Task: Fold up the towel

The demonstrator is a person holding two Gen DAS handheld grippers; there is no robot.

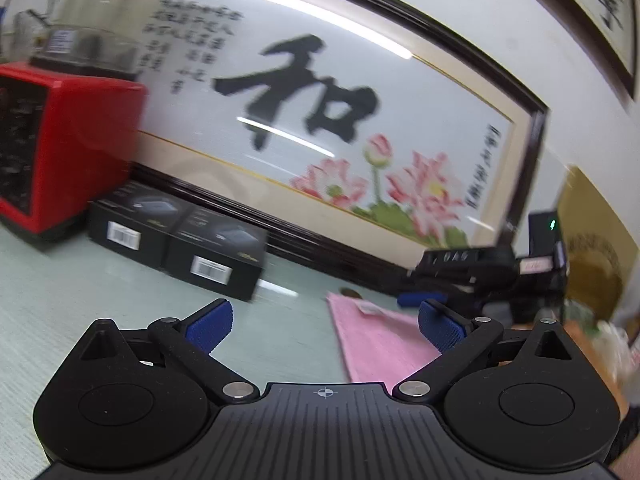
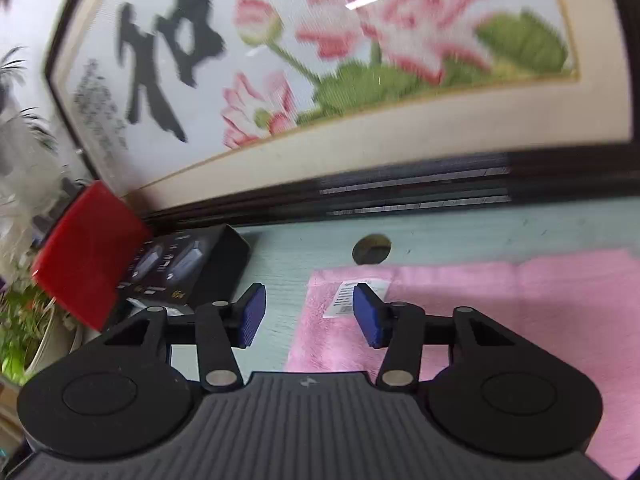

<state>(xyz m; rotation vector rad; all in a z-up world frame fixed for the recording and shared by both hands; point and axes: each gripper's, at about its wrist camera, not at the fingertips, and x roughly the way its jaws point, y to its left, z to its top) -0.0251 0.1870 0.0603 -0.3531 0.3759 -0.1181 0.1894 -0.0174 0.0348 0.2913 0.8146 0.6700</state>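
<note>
Pink terry, one towel (image 2: 500, 312), lies flat on the pale green table (image 1: 60, 300), its white label (image 2: 352, 294) near the far left corner. The left gripper (image 1: 325, 326) hovers with fingers spread wide and empty; the right gripper (image 2: 309, 314) has fingers apart over the towel's left edge, nothing between them. Bare table runs left of the towel. Beyond stand two black boxes (image 1: 176, 246), one red appliance (image 1: 60, 148) and one framed embroidery (image 1: 320, 120), blurred; the towel's right side is cut off.
</note>
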